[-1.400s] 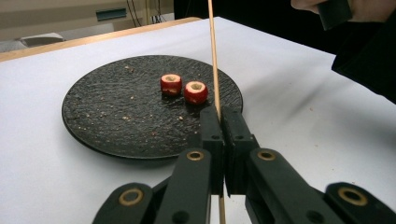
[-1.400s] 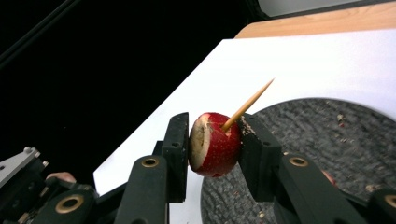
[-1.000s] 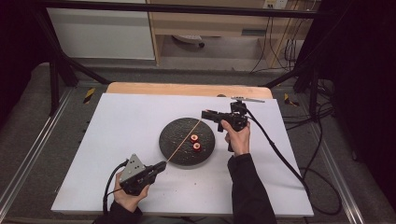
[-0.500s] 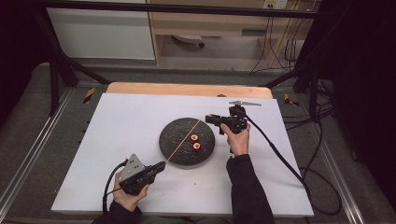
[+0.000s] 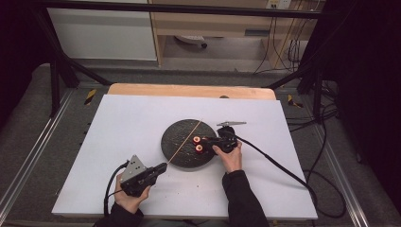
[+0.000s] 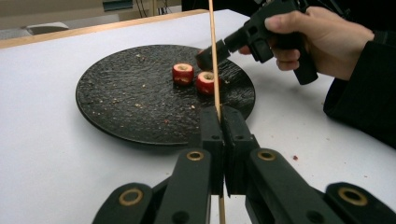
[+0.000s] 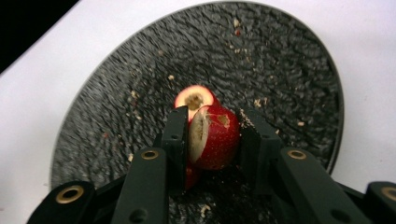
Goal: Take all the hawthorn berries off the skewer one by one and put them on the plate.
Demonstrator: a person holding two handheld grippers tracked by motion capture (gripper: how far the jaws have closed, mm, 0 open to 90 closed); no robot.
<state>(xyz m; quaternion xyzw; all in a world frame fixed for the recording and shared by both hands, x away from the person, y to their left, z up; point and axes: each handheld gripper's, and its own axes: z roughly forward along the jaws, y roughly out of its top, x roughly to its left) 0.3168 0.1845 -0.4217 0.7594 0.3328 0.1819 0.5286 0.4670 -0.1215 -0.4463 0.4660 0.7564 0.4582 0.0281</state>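
A white sheet (image 5: pixel 142 142) covers most of a wooden tabletop (image 5: pixel 189 90), whose bare edge shows along the far side. Aluminium rails (image 5: pixel 28 161) run along both sides of the table, over grey floor matting (image 5: pixel 28 113). Black frame struts (image 5: pixel 71 71) stand at the far corners. Beyond the table stand a white cabinet (image 5: pixel 101 33) and a pale wooden unit (image 5: pixel 213 23). Black cables (image 5: pixel 326 142) lie tangled on the floor at the right.
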